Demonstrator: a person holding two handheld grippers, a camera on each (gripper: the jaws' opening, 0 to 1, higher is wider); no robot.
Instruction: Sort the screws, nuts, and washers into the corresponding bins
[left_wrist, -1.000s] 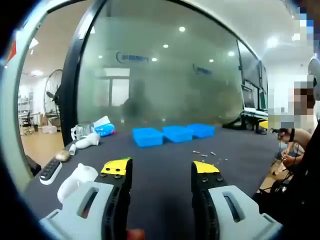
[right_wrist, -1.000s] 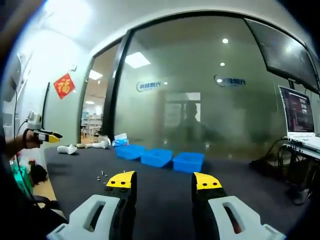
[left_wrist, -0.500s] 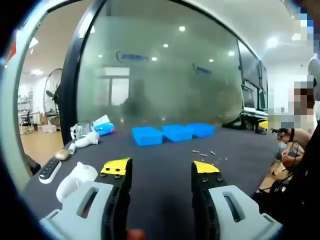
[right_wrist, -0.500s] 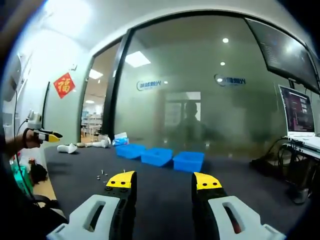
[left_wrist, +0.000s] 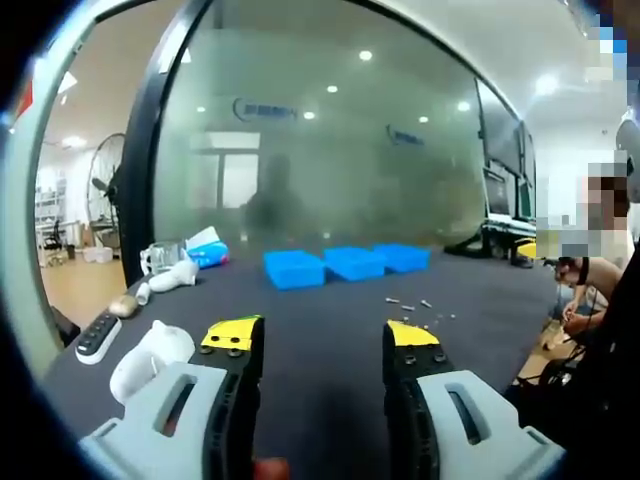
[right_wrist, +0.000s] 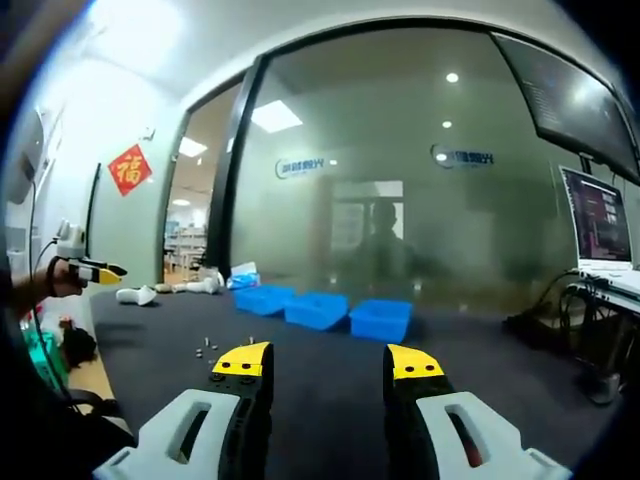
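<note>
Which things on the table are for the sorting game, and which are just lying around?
For the job: three blue bins, small metal parts, left gripper, right gripper.

Lying about: remote control, white bottle, laptop.

Three blue bins (left_wrist: 347, 266) abreast — fasteners (left_wrist: 410, 307) scattered nearby.

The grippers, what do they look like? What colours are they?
Both look alike. The left gripper has two black jaws with yellow tips and pale grey bodies with slots in them. The right gripper has the same black jaws, yellow tips with small dark dots, and grey slotted bodies.
</note>
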